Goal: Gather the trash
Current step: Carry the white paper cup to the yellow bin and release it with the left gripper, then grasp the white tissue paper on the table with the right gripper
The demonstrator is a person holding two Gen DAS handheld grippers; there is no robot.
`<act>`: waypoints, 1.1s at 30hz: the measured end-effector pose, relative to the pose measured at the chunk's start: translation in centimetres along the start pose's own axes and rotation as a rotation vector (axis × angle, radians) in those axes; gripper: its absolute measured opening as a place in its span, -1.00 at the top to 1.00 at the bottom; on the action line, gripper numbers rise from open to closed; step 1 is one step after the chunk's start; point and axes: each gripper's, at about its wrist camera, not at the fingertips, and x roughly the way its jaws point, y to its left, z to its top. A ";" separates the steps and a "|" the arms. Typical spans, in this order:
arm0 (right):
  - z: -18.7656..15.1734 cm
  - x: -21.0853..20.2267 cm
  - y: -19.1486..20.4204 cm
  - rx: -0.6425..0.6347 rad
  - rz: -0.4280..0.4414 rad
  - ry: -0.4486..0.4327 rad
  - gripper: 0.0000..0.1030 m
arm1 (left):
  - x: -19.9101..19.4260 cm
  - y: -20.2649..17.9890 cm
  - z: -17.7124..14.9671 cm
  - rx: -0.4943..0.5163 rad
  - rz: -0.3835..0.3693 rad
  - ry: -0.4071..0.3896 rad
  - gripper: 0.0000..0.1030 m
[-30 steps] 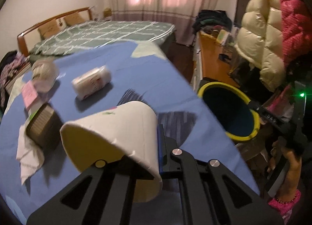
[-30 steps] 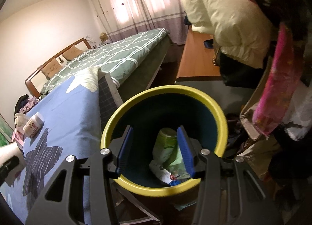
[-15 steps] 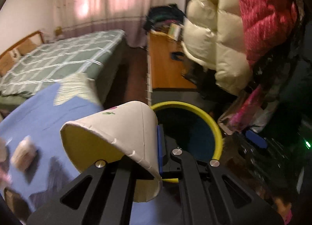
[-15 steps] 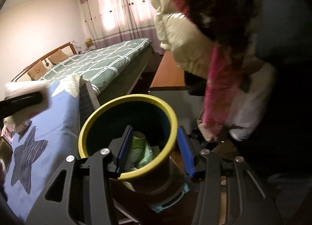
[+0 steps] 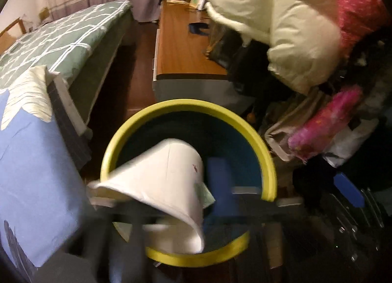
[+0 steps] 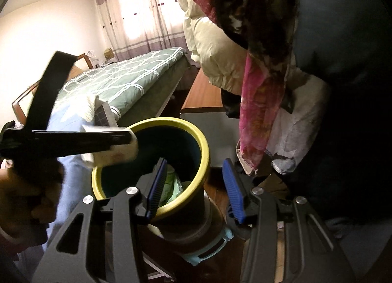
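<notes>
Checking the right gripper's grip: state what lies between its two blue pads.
The wall of the bin, seen in the right wrist view: one pad sits inside it, the other outside.

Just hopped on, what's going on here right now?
The left gripper has brought a crumpled white paper cup over the yellow-rimmed dark bin. Its jaws have just been opening, with the cup between them, seemingly dropping. The right gripper straddles the bin's rim without pressing it; green trash lies inside.
</notes>
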 end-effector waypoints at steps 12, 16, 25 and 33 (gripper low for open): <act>0.3 -0.2 1.4 -0.024 0.000 0.004 0.12 | -4.5 0.5 -0.2 0.011 -0.026 -0.076 -0.74; 0.2 -0.4 2.3 -0.046 0.007 0.009 0.11 | -8.9 1.8 -1.2 -0.023 -0.042 -0.140 -0.75; 0.1 -0.4 6.3 -0.115 0.075 0.020 0.06 | -22.3 7.4 -7.6 -0.132 0.085 -0.383 -0.91; -0.8 -0.9 14.5 -0.246 0.219 0.041 0.03 | -32.6 15.4 -18.4 -0.366 0.344 -0.516 -0.91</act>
